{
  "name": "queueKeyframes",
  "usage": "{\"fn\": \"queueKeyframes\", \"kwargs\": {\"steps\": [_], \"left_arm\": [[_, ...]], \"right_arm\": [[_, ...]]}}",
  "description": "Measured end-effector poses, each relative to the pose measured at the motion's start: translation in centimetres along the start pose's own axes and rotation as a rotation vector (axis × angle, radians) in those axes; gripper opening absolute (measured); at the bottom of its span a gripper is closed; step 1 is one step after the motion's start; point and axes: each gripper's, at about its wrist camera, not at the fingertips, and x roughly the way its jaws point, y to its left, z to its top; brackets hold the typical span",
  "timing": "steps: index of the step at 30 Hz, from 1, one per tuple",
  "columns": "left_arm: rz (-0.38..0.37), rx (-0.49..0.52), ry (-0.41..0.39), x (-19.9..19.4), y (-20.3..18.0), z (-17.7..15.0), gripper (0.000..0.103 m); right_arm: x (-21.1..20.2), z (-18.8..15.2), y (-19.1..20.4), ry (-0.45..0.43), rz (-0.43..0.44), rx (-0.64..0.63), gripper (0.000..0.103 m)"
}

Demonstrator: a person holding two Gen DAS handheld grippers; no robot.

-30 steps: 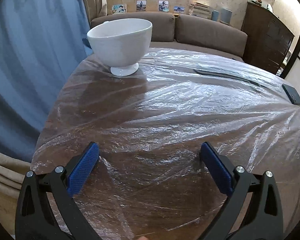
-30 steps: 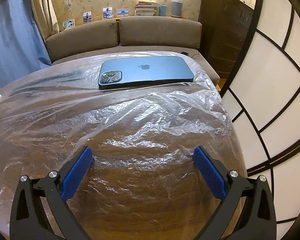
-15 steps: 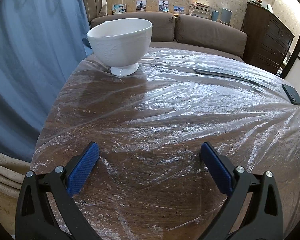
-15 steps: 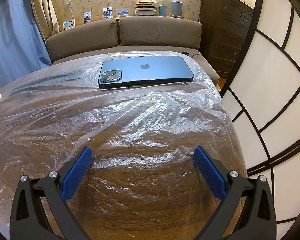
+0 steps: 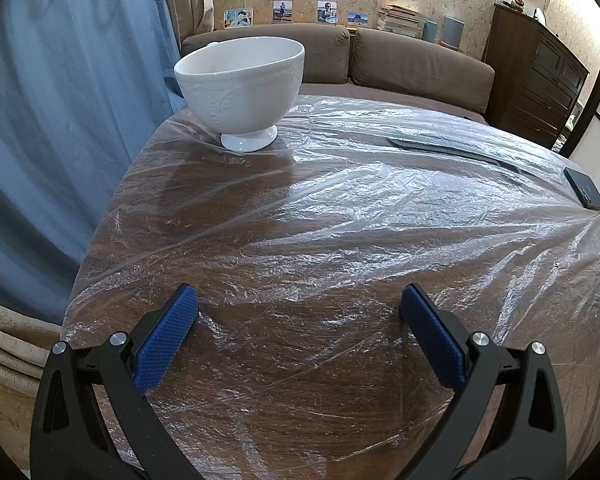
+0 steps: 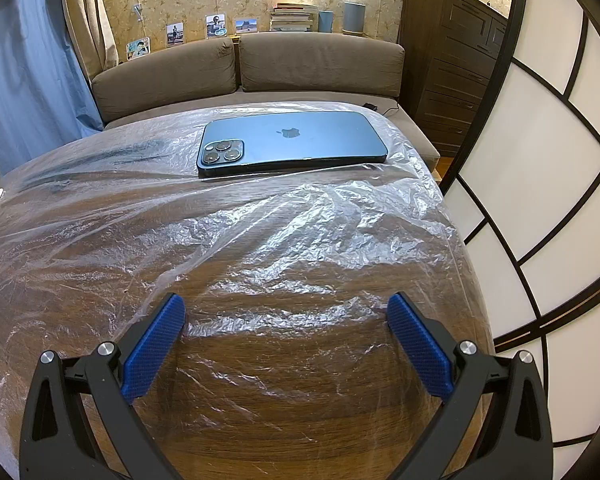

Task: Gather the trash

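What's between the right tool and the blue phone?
In the right wrist view, only crinkled clear plastic sheet over the wooden table lies between the open right tool and the phone.

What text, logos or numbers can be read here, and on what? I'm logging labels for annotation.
No readable words or numbers.
Phone: an apple logo on its back, no text.
Books behind the sofa: spines too small to read.
Photos: too blurred to read.

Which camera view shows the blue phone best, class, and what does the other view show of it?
The right wrist view: the blue phone lies face down on the plastic sheet, whole, with its camera lenses and logo plain. The left wrist view shows only a dark corner of it at the table's far right edge.
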Motion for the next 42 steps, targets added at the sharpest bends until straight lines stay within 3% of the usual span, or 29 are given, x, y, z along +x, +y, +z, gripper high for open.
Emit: {"fn": "queueKeyframes", "kwargs": {"steps": [42], "left_arm": [[-0.003, 0.002, 0.001, 0.11, -0.22, 0.25, 0.102]], "right_arm": [[0.00, -0.01, 0.02, 0.000, 0.000, 0.001, 0.099]]}}
